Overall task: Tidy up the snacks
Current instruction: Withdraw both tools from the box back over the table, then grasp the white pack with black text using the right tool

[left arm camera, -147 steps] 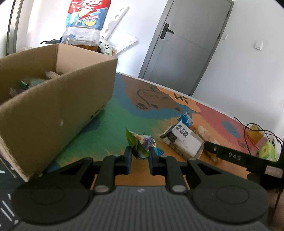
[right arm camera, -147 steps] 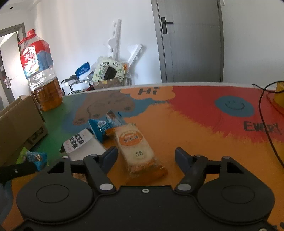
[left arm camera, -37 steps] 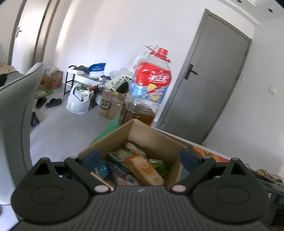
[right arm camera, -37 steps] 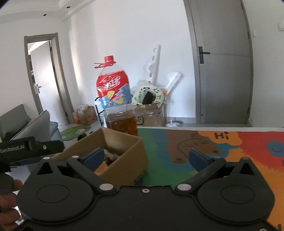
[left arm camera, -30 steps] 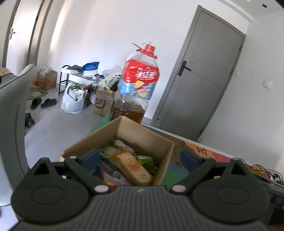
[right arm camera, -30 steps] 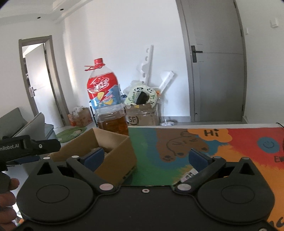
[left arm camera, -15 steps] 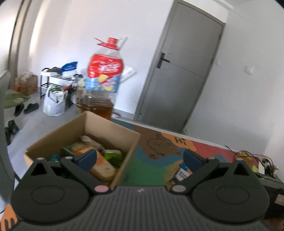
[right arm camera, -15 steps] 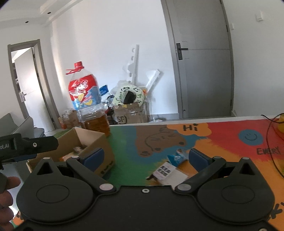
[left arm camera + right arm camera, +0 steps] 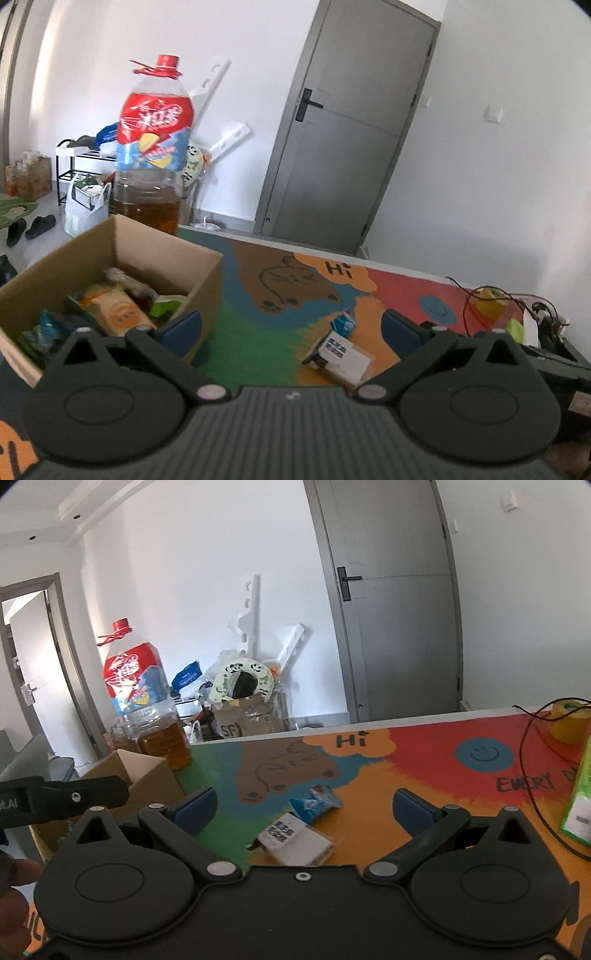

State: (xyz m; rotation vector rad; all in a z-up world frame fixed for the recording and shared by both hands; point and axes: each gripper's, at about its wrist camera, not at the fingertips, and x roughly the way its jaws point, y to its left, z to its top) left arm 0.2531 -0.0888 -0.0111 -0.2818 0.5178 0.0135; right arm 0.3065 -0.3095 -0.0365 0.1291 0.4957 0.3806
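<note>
My left gripper (image 9: 291, 326) and right gripper (image 9: 301, 808) gaped wide, gripping nothing; the white-labelled snack (image 9: 295, 840) lay on the table (image 9: 424, 768) ahead between my right jaws, cardboard box (image 9: 168, 258) off left.

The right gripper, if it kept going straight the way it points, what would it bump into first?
Probably the white rectangular snack packet with black lettering lying on the colourful table mat. The right gripper is open and empty, aimed down at it, though depth is hard to judge.
</note>
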